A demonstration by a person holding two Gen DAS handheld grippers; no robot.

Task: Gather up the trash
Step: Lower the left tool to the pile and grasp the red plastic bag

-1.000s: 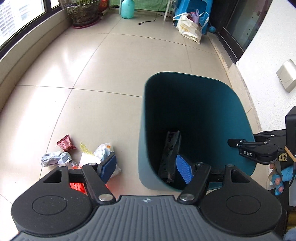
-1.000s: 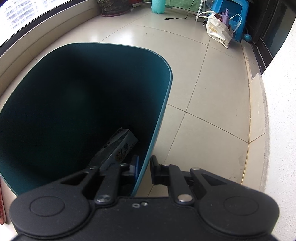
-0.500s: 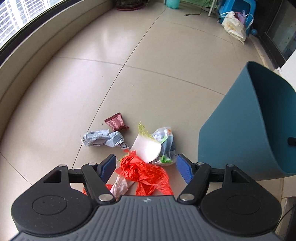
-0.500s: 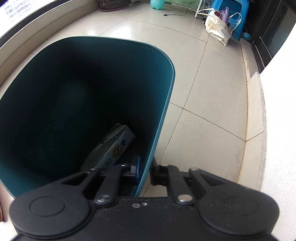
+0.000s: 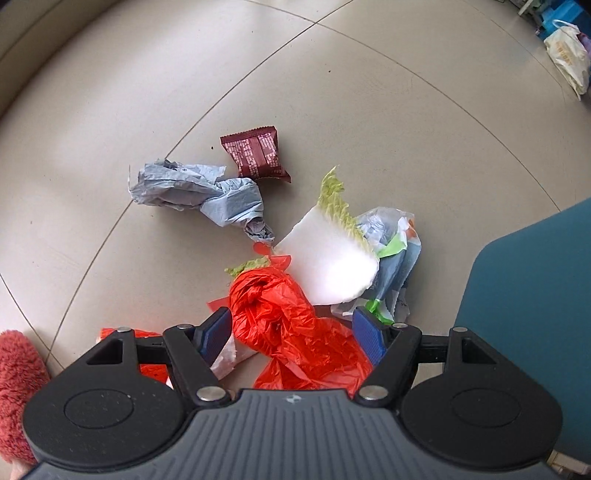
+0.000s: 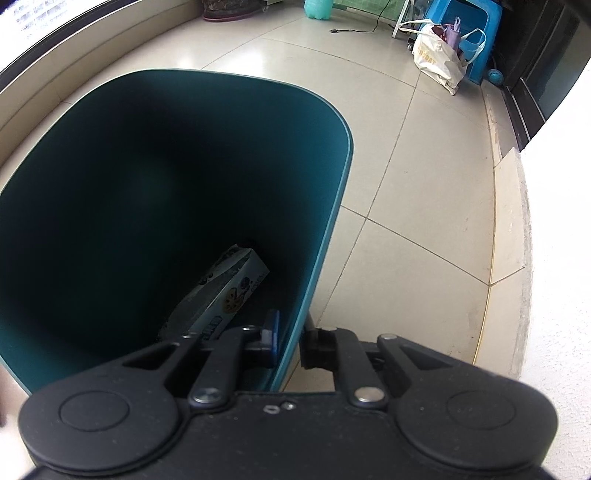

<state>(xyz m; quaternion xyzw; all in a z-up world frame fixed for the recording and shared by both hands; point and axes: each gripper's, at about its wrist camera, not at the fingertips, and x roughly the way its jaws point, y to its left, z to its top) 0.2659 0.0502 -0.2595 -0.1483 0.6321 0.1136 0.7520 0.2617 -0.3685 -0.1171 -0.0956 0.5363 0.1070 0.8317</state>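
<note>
A heap of trash lies on the tiled floor in the left wrist view. My left gripper (image 5: 293,334) hangs open right above a crumpled red plastic bag (image 5: 295,328), which sits between its blue pads (image 5: 216,334) without being pinched. Beyond it lie a white cabbage piece (image 5: 328,254), a clear printed wrapper (image 5: 391,254), a grey plastic bag (image 5: 199,192) and a brown snack packet (image 5: 256,151). My right gripper (image 6: 291,339) is shut on the rim of the teal bin (image 6: 328,229). A printed carton (image 6: 225,291) lies inside the bin.
The teal bin's outer wall (image 5: 528,332) stands close on the right of the trash heap. A red fluffy thing (image 5: 18,373) shows at the lower left. A cream tote bag (image 6: 437,57) and a blue stool (image 6: 476,22) stand far back by the wall.
My left gripper has swung from over the bin's mouth to the left and dropped low over the trash heap, jaws still wide. The right gripper has kept its grip on the bin's rim.
</note>
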